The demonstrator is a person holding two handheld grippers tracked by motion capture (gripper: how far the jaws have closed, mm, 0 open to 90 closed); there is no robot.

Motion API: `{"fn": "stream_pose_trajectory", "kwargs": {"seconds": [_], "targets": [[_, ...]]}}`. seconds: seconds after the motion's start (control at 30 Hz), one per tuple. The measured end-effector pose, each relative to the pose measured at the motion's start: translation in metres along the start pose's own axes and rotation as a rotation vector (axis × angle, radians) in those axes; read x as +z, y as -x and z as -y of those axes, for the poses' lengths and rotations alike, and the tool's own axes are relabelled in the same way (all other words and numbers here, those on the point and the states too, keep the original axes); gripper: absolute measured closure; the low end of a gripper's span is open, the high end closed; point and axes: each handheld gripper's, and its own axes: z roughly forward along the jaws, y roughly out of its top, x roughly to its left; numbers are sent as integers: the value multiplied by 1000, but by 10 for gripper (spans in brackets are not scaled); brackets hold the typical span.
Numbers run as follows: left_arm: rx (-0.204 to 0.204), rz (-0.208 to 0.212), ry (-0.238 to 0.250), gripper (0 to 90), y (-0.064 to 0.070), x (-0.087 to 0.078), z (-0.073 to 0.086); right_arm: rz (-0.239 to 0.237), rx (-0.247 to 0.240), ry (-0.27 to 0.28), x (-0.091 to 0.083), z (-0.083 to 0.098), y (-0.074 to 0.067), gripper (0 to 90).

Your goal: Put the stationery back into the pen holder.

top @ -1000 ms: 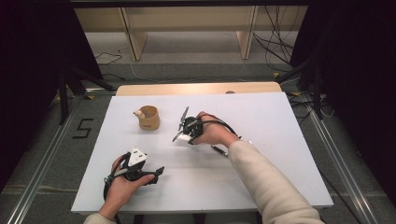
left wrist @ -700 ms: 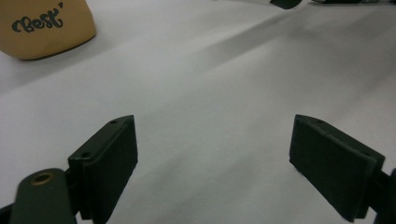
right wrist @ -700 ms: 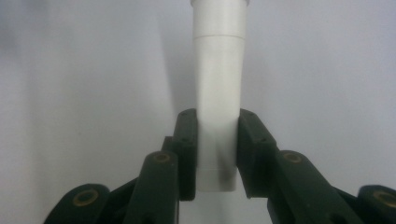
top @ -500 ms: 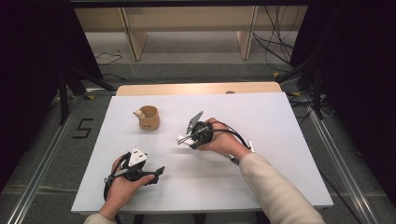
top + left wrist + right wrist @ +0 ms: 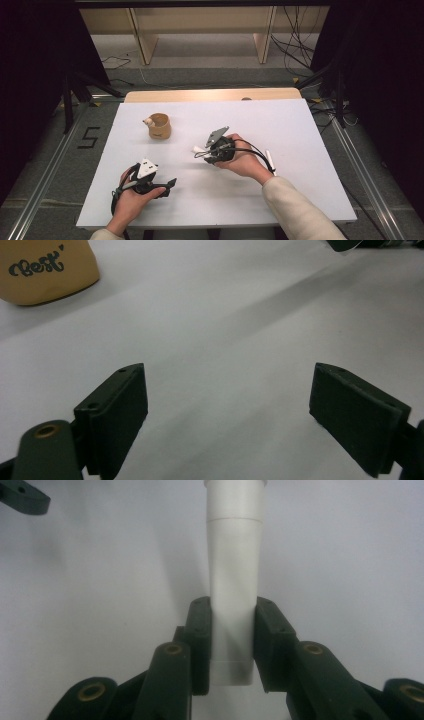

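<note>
One right gripper (image 5: pixel 200 150), clamping white tube (image 5: pixel 234 580), shifted nearer person.

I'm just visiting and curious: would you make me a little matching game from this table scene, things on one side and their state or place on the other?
Things:
1. left gripper
2. right gripper
3. tan cup
4. white tube

States or places:
a. stands on the white table, untouched
b. jaws wide apart, nothing between them
c. clamped between two black pads
d. jaws closed on something

Pairs: 1-b, 2-d, 3-a, 4-c
</note>
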Motion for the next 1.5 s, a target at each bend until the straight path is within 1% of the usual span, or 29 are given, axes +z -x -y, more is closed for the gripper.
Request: {"fn": "stream_pose_trajectory", "kwargs": {"seconds": [0.07, 0.13, 0.47, 0.73, 0.8, 0.83, 0.87, 1.0, 1.13, 1.2, 1.27, 1.33, 1.5], "targets": [[-3, 1, 3, 153, 1, 0, 0, 2, 13, 19, -3, 4, -3, 713], [0, 1, 4, 153, 1, 0, 0, 14, 23, 39, -4, 8, -6, 713], [-2, 4, 8, 153, 2, 0, -1, 14, 50, 54, -6, 24, -12, 712], [4, 8, 8, 154, 3, 0, -1, 18, 70, 98, -7, 32, -17, 712], [3, 10, 10, 154, 3, -1, -2, 17, 75, 108, -7, 34, -19, 712], [-5, 11, 17, 154, 4, 0, -2, 20, 80, 112, -7, 35, -19, 711], [-7, 13, 18, 154, 4, 0, -2, 18, 88, 114, -7, 35, -21, 712], [-19, 38, 44, 158, 9, -1, -6, 20, 84, 127, -6, 35, -23, 711], [-47, 91, 75, 168, 16, 3, -13, 20, 95, 132, -5, 37, -25, 711], [-33, 98, 78, 174, 20, 5, -16, 19, 100, 132, -5, 37, -26, 712], [-25, 109, 81, 179, 25, 8, -19, 21, 97, 144, -6, 38, -28, 712], [-13, 114, 81, 180, 28, 9, -20, 21, 104, 149, -7, 40, -31, 712], [-6, 118, 81, 182, 31, 7, -19, 23, 118, 148, -12, 51, -37, 712]]}}
